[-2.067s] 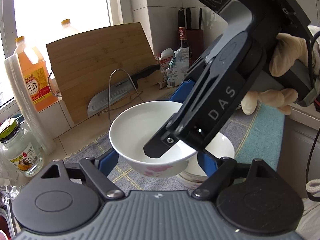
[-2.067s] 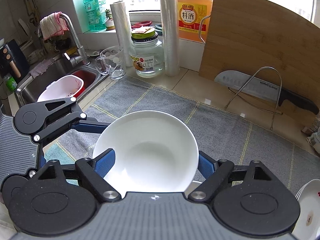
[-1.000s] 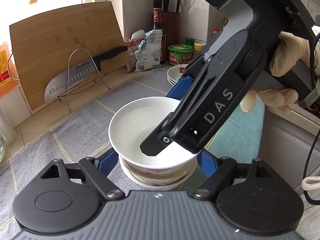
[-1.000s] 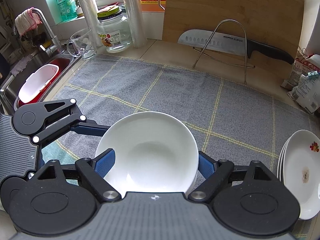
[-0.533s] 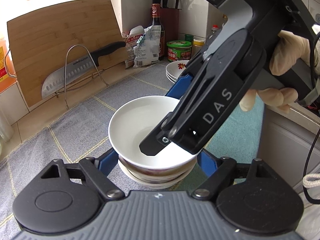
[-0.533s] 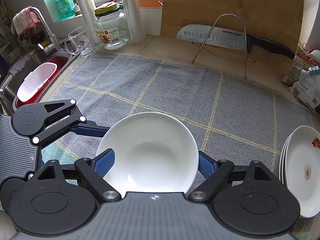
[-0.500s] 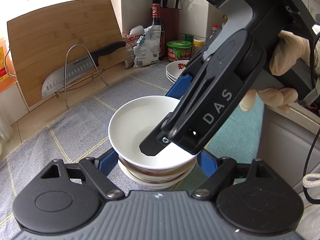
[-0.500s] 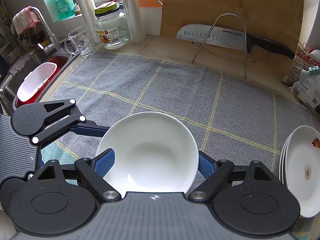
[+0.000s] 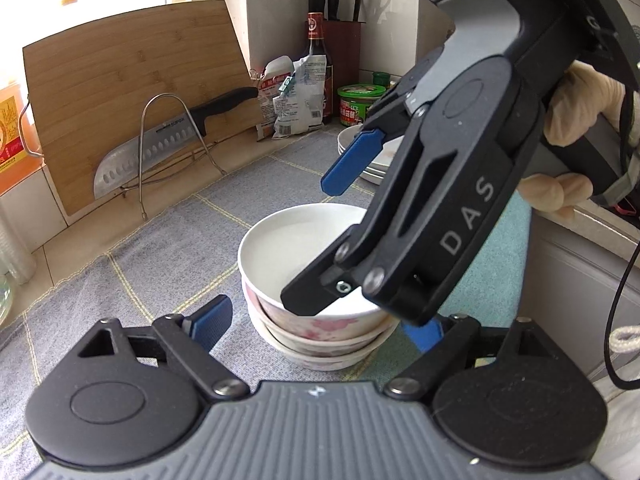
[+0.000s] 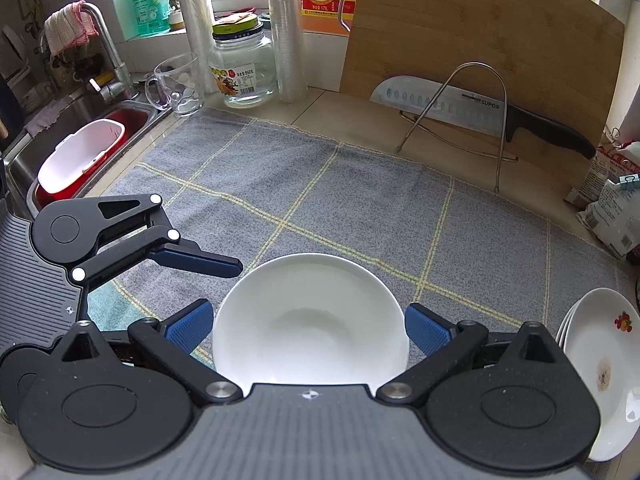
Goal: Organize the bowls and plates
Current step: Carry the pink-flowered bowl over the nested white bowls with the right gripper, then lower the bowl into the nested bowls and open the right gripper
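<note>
1. On a kitchen bench point(image 10: 360, 112), the bowl point(image 10: 310, 316) is sitting atop the bowl stack point(image 9: 320, 340) on the grey mat point(image 10: 340, 200).
2. The right gripper point(image 10: 308, 326) is flanking the bowl, its jaws having just been opening, pads clear of the rim.
3. The left gripper point(image 9: 320, 322) is likewise standing open beside the stack, having just widened.
4. Stacking appears finished; next, both are likely needing to lift clear without nudging the stack, toward the plates point(image 10: 600, 368).
</note>
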`<state>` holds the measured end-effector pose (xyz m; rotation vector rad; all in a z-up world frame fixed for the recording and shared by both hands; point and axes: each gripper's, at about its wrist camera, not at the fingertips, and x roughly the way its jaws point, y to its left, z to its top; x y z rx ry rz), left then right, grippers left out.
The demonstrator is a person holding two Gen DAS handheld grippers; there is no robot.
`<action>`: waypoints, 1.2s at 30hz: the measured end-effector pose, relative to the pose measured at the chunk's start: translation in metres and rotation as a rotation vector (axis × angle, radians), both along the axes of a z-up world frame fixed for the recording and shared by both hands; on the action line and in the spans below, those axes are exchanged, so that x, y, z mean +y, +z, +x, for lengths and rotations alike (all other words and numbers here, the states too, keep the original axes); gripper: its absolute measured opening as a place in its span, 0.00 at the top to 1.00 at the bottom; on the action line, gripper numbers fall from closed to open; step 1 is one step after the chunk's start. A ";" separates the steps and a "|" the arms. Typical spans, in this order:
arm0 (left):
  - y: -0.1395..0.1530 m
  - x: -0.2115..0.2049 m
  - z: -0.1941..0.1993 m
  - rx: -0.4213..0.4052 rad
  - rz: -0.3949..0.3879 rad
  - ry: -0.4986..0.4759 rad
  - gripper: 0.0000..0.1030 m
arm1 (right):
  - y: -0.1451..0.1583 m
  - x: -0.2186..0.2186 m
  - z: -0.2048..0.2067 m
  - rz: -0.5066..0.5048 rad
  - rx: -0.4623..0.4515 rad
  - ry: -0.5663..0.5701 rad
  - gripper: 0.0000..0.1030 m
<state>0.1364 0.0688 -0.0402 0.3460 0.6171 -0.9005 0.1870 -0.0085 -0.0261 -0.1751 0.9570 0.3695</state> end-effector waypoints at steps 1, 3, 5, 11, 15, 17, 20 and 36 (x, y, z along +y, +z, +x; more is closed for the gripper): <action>-0.001 0.002 0.000 0.001 0.003 0.005 0.12 | -0.001 0.001 0.000 -0.004 0.000 0.003 0.00; -0.001 0.004 0.000 0.004 0.007 0.016 0.12 | -0.004 0.004 0.000 -0.017 -0.001 0.010 0.00; -0.001 0.006 0.000 0.006 0.006 0.022 0.12 | -0.008 0.007 0.000 -0.031 -0.001 0.010 0.00; 0.009 0.010 -0.007 -0.045 -0.026 -0.010 0.12 | -0.007 0.008 -0.004 -0.038 -0.021 0.007 0.00; 0.014 0.006 -0.012 -0.055 -0.060 -0.060 0.12 | 0.008 -0.003 -0.010 -0.023 -0.071 -0.039 0.00; 0.014 0.002 -0.014 -0.050 -0.077 -0.090 0.12 | 0.014 -0.012 -0.013 -0.017 -0.095 -0.077 0.00; 0.012 -0.002 -0.016 -0.034 -0.080 -0.125 0.12 | 0.016 -0.024 -0.016 -0.018 -0.111 -0.127 0.00; 0.015 0.021 -0.014 -0.024 -0.067 -0.068 0.11 | 0.013 -0.049 -0.049 0.019 -0.143 -0.228 0.00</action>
